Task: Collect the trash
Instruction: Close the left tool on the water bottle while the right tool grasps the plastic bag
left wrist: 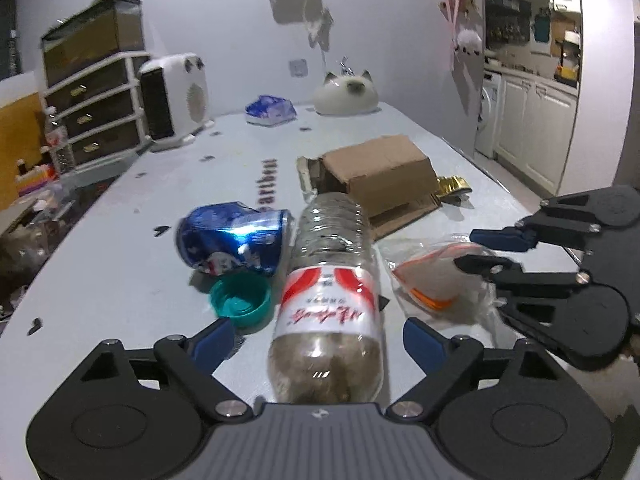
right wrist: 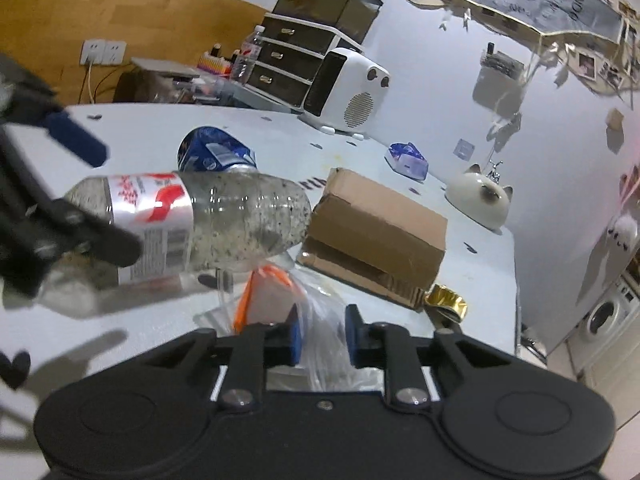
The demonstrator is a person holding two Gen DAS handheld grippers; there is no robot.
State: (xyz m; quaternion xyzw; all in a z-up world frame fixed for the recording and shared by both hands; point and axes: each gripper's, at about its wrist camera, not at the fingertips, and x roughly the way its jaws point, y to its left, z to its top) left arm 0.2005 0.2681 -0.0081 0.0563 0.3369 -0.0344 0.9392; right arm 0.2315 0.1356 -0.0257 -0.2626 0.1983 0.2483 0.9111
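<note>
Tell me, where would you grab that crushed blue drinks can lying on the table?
Across the dented middle of the crushed blue can, coming from above. It lies on its side with its open end toward the clear plastic bottle, and the crumpled waist looks narrowest.

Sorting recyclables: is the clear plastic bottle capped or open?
Cannot tell. The bottle lies on its side, its neck hidden by the cardboard box. A loose green cap sits beside it.

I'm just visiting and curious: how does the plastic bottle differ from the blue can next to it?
The plastic bottle is clear, keeps its shape and shows dark specks inside; the blue can is opaque metal, crushed and dented. The bottle is longer than the can. The bottle sits between the left gripper jaws; the can is untouched. Both lie sideways.
</note>
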